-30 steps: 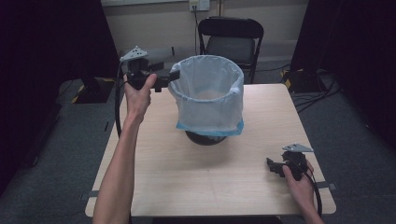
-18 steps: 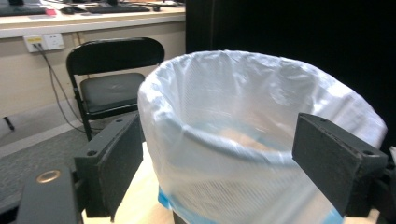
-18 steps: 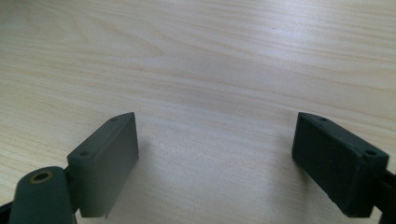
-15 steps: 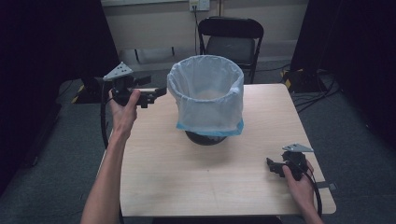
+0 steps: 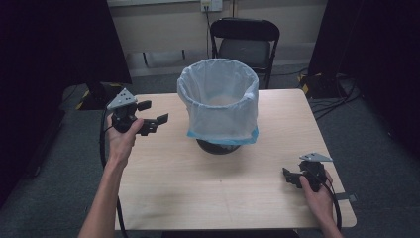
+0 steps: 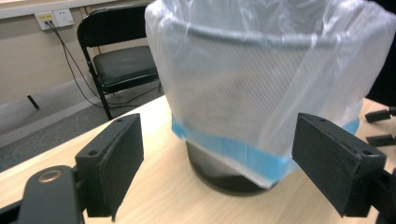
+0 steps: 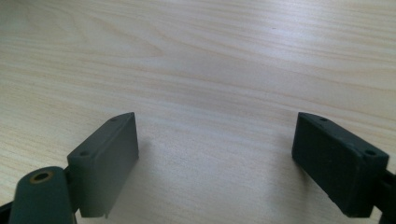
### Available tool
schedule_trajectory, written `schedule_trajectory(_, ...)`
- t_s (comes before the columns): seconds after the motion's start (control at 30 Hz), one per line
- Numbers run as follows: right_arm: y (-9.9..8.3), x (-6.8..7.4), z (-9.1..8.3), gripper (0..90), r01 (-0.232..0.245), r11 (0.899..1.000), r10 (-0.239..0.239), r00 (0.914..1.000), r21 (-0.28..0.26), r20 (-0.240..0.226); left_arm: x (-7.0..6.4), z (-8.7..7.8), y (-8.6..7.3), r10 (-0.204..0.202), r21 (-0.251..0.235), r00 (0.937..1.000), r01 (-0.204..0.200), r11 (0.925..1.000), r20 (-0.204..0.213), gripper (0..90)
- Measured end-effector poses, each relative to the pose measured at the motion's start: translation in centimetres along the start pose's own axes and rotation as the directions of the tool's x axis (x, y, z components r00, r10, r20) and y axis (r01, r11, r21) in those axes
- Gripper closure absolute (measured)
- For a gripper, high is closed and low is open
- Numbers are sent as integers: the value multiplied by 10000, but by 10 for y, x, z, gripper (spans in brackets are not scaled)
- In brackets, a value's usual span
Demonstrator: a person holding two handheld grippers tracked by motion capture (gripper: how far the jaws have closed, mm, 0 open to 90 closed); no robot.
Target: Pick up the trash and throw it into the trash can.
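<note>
Bin [image 5: 218,106]: dark mesh wastebasket, upright near the middle of the table, slightly toward the far edge; the rim shows as a grey band through the liner in the left gripper view [image 6: 261,93].
Liner [image 5: 220,89]: thin, whitish translucent bag, folded out over the bin's rim and hanging down the outside wall; a blue band runs along its lower hem, above the bin's dark base.
Left gripper [image 5: 151,115]: held in the left hand [image 5: 121,139] over the table's left edge, raised off the surface, pointing toward the bin; well apart from the liner, touching nothing.
Left jaws: spread wide, nothing between them; in the left gripper view [image 6: 217,163] they frame the bin's lower half and blue hem without contact.
Right gripper [image 5: 290,177]: held in the right hand [image 5: 317,191] low at the table's near right corner, pointing left across the board, well apart from the bin.
Right jaws: spread wide and empty; in the right gripper view [image 7: 215,158] only bare wood grain lies between them.
Table [image 5: 198,193]: pale wood top, rectangular.
Chair [image 5: 245,44]: black folding chair, standing just behind the table's far edge, beyond the bin.
</note>
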State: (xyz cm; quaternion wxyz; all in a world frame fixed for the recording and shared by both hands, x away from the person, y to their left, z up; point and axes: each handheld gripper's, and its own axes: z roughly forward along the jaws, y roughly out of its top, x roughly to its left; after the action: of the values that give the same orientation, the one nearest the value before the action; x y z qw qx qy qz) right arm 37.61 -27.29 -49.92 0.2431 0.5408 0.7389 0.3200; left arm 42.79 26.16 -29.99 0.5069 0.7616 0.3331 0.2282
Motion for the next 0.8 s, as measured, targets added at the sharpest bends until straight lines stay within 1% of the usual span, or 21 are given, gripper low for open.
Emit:
schedule_trajectory(0.03, 0, 0, 0, 139, -2, 10000, 2, 10000, 0, 0, 0, 0, 0, 0, 0, 10000, 0, 10000, 0, 166)
schedule_trajectory(0.07, 0, 0, 0, 139, -1, 10000, 1, 10000, 1, 0, -2, -3, -7, 9, 55, 9999, -9, 10000, -118, 166)
schedule_trajectory(0.17, 0, 0, 0, 139, -1, 10000, 1, 10000, 2, -1, -5, -5, -21, 41, 103, 9999, -39, 9999, -111, 164)
schedule_trajectory(0.23, 0, 0, 0, 139, -1, 10000, 1, 10000, 0, -1, -7, -4, -30, 139, 307, 9998, -136, 9994, -119, 163)
schedule_trajectory(0.27, 0, 0, 0, 139, 0, 10000, 0, 10000, 1, -1, -8, -4, -35, 108, 417, 9999, -102, 9991, -127, 162)
schedule_trajectory(0.3, 0, 0, 0, 139, 0, 10000, 0, 10000, 1, -1, -8, -4, -35, 108, 417, 9999, -102, 9991, -127, 161)
schedule_trajectory(0.33, 0, 0, 0, 139, -1, 10000, 1, 10000, 0, 0, -11, -4, -43, 141, 559, 9998, -132, 9984, -158, 161)
schedule_trajectory(0.37, 0, 0, 0, 139, 1, 10000, -1, 10000, 2, 0, -12, -4, -47, 103, 609, 9998, -94, 9981, -155, 161)
schedule_trajectory(0.4, 0, 0, 0, 139, 1, 10000, -1, 10000, 2, 0, -12, -4, -47, 103, 609, 9998, -94, 9981, -155, 161)
schedule_trajectory(0.43, 0, 0, 0, 139, -3, 10000, 3, 10000, 2, 0, -14, -4, -55, 105, 644, 9997, -91, 9979, -206, 161)
schedule_trajectory(0.47, 0, 0, 0, 139, 1, 10000, -1, 10000, 1, 0, -15, -4, -59, 83, 694, 9998, -69, 9976, -196, 161)
schedule_trajectory(0.5, 0, 0, 0, 139, 0, 10000, 0, 10000, 1, 0, -17, -3, -63, 50, 808, 9998, -35, 9967, -180, 161)
schedule_trajectory(0.57, 0, 0, 0, 139, -1, 10000, 1, 10000, 3, -1, -20, -2, -72, 130, 1144, 9996, -98, 9934, -269, 164)
schedule_trajectory(0.6, 0, 0, 0, 139, 0, 10000, 0, 10000, 0, 0, -20, -2, -72, 130, 1144, 9996, -98, 9934, -269, 166)
schedule_trajectory(0.63, 0, 0, 0, 139, 1, 10000, -1, 10000, 0, 0, -22, -2, -82, 87, 1305, 9994, -42, 9914, -338, 166)
schedule_trajectory(0.67, 0, 0, 0, 139, 1, 10000, -1, 10000, 0, 0, -22, -2, -82, 87, 1305, 9994, -42, 9914, -338, 167)
schedule_trajectory(0.7, 0, 0, 0, 139, -1, 10000, 1, 10000, 2, 0, -22, -1, -89, 16, 1398, 9994, 33, 9902, -350, 167)
schedule_trajectory(0.73, 0, 0, 0, 139, 0, 10000, 0, 10000, 1, 0, -23, -1, -98, -26, 1560, 9990, 97, 9877, -457, 167)
schedule_trajectory(0.77, 0, 0, 0, 139, 1, 10000, -1, 10000, 1, 0, -23, -1, -98, -26, 1560, 9990, 97, 9877, -457, 167)
schedule_trajectory(0.8, 0, 0, 0, 139, -1, 10000, 1, 10000, 1, -1, -25, 0, -108, -123, 1722, 9987, 206, 9848, -492, 167)
